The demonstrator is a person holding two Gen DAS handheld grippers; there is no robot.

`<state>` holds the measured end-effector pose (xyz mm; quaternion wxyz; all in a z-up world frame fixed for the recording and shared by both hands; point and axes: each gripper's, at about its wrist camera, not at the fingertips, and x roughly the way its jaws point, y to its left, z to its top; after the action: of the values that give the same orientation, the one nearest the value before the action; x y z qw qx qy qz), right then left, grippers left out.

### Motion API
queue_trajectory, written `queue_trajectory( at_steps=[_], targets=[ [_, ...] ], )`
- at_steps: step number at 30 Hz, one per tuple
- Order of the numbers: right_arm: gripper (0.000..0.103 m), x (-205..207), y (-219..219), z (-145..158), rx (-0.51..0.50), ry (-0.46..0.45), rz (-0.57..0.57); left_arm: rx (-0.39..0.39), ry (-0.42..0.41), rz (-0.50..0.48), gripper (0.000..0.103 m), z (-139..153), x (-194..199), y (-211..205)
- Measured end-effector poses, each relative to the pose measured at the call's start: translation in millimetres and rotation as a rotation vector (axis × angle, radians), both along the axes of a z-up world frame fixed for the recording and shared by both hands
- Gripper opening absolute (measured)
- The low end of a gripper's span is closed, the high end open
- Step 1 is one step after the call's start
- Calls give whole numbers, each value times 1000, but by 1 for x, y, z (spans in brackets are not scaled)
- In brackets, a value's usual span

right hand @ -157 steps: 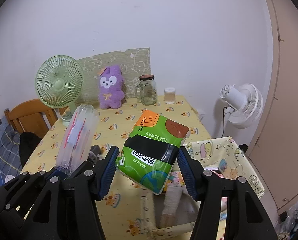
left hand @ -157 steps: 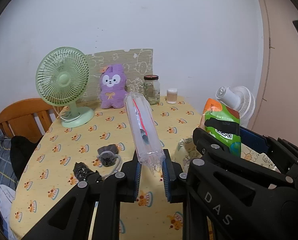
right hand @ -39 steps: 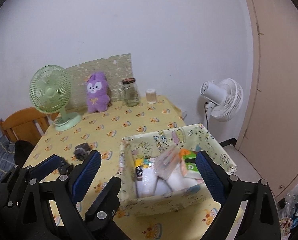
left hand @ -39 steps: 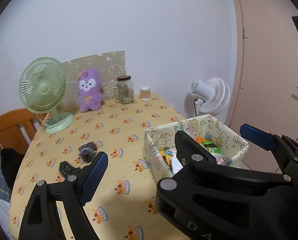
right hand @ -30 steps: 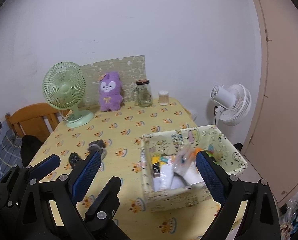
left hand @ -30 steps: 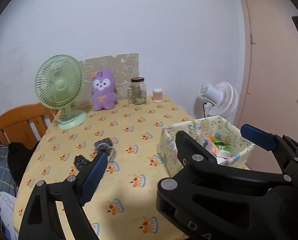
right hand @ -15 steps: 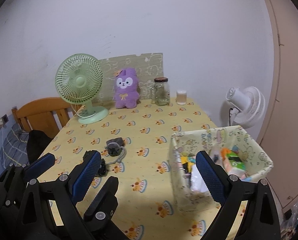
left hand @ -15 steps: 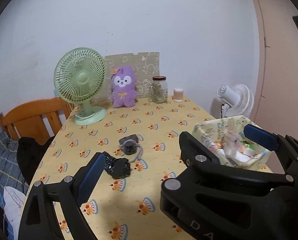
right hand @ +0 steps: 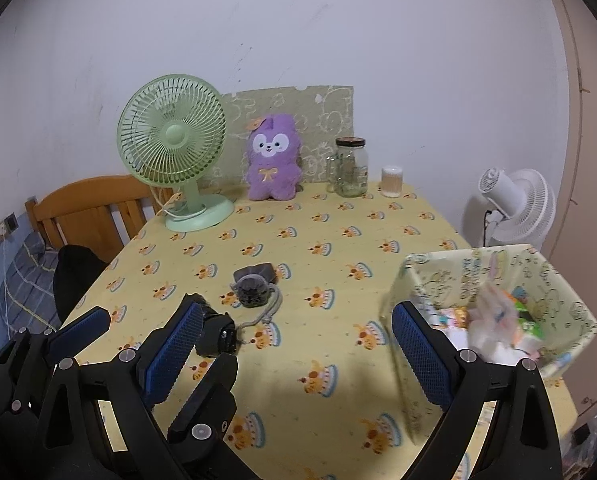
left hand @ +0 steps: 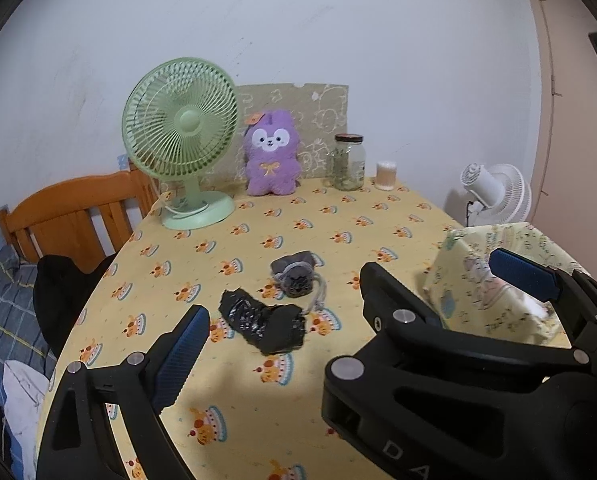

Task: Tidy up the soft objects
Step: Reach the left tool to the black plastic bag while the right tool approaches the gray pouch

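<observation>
Both hand-held grippers — left (left hand: 352, 294), right (right hand: 294, 334) — spread, empty; "DA" legible.

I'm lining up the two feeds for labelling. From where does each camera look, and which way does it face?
Left wrist: sits on the left gripper, facing across the yellow tablecloth toward the green fan and wall; its open fingers frame the black crumpled item.
Right wrist: sits on the right gripper, slightly rightward, facing the same wall; shows its open fingers and the left gripper at lower left.
Both share the purple plush, glass jar, grey pouch and fabric basket.
</observation>
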<state>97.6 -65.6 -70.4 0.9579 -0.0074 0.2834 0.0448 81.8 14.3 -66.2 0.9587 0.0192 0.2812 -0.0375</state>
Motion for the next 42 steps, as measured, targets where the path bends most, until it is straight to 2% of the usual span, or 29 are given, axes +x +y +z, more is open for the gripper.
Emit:
queue_trajectory(
  at_steps=[22,42],
  targets=[
    [97,49,36,-33,-77,-12,44,-18,79,57,96,-37,49,34],
    [97,91,26,-62,-64,47,-7,-22,170,63,95,-67,95,31]
  ],
)
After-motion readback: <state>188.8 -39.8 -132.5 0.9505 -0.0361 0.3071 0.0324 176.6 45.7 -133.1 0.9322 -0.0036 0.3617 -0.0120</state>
